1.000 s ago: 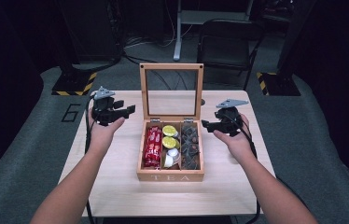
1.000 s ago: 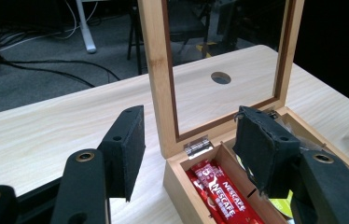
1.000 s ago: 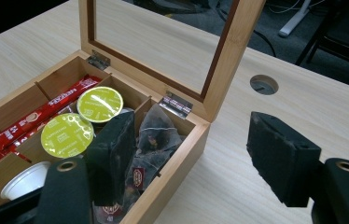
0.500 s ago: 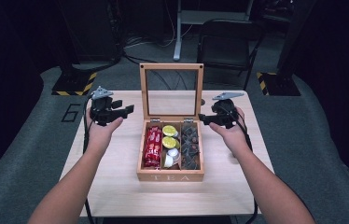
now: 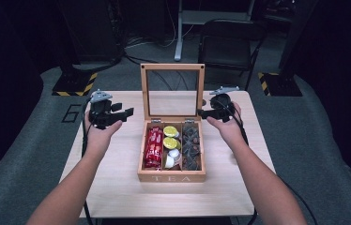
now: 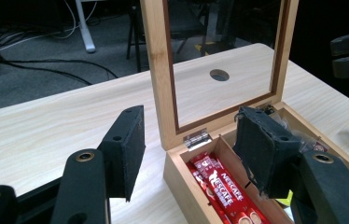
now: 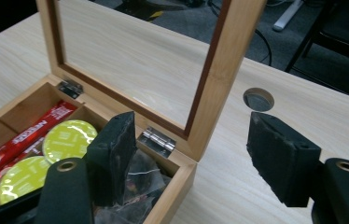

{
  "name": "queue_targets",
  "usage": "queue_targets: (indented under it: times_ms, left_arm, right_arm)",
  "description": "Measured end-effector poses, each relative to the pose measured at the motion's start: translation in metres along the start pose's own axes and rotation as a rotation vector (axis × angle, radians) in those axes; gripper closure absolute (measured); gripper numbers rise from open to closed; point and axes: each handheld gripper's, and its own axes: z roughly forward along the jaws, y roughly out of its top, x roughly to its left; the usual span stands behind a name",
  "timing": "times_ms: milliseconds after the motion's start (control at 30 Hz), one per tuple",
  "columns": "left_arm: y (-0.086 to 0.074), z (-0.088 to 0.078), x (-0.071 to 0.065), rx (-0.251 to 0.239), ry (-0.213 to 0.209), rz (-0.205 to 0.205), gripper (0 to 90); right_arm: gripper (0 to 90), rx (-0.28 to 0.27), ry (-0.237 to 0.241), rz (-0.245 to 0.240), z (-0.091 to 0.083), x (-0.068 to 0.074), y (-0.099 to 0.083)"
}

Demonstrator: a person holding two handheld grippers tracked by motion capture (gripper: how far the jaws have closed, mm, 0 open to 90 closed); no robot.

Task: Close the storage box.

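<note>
Pale wood framed the upright glass-paned lid [image 5: 172,91] of the tea box [image 5: 171,177], which sat mid-table with its long axis running away from the person; the lid rose from the far hinged edge, its plane across the table. The right gripper [image 5: 203,112] was the nearer tool: its black jaws straddled the lid's right post, one pad [image 7: 115,151] over the compartment of dark tea bags [image 5: 191,143], the other [image 7: 282,158] outside over the light wooden table [image 5: 117,187], open, touching nothing. Closing the lid looked the likely move. The left gripper [image 5: 125,114] hung level just beside the box's left wall, jaws part open and empty, near the red Nescafé sachets [image 6: 224,191]. Both forearms reached forward, hands level.
</note>
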Motion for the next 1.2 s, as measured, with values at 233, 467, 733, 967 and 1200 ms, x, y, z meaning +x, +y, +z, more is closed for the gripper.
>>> queue_targets:
  times_ms: [233,467,733,967,1200]
  left_arm:
    - [-0.003,-0.005,-0.001,-0.001,0.001,-0.005,42.7]
    - [-0.005,-0.006,-0.002,0.001,-0.006,-0.003,42.6]
    - [-0.006,-0.007,-0.003,0.004,-0.018,0.003,42.6]
    - [-0.007,-0.009,-0.001,0.004,-0.013,0.000,42.6]
    - [-0.009,-0.010,0.002,0.000,-0.011,-0.003,42.6]
  right_arm:
    - [32.2,0.018,-0.003,0.021,0.020,-0.009,0.000]
    - [31.7,0.043,-0.014,0.024,0.036,-0.016,0.005]
    - [31.5,0.037,-0.014,0.048,0.045,-0.017,0.007]
    - [31.6,0.028,-0.006,0.030,0.050,-0.014,0.008]
    - [30.6,0.008,0.038,0.040,0.054,-0.009,0.011]
